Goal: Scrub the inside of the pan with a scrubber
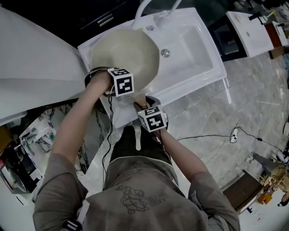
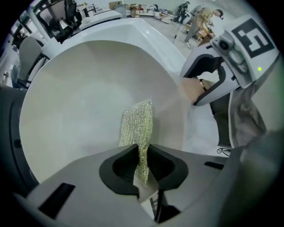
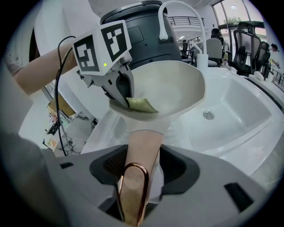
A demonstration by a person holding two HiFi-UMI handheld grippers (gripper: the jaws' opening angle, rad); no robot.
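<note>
A cream pan (image 1: 128, 52) is tilted over the left end of a white sink (image 1: 198, 49). My left gripper (image 2: 141, 166) is shut on a glittery silver-gold scrubber (image 2: 136, 126), which hangs against the pan's inner wall (image 2: 75, 102). From the right gripper view, the scrubber (image 3: 141, 105) lies low inside the pan (image 3: 177, 82), at the left gripper (image 3: 119, 86). My right gripper (image 3: 140, 170) is shut on the pan's beige handle (image 3: 141, 153), which has a copper loop at its end. In the head view the right gripper (image 1: 143, 104) is at the sink's near edge, just right of the left gripper (image 1: 113, 76).
The sink basin (image 3: 239, 111) with its drain (image 3: 208, 115) lies right of the pan. A white faucet (image 3: 177, 11) arches behind it. A dark round appliance (image 3: 137, 22) stands behind the pan. Cables (image 1: 226, 135) trail over the marble floor at the right.
</note>
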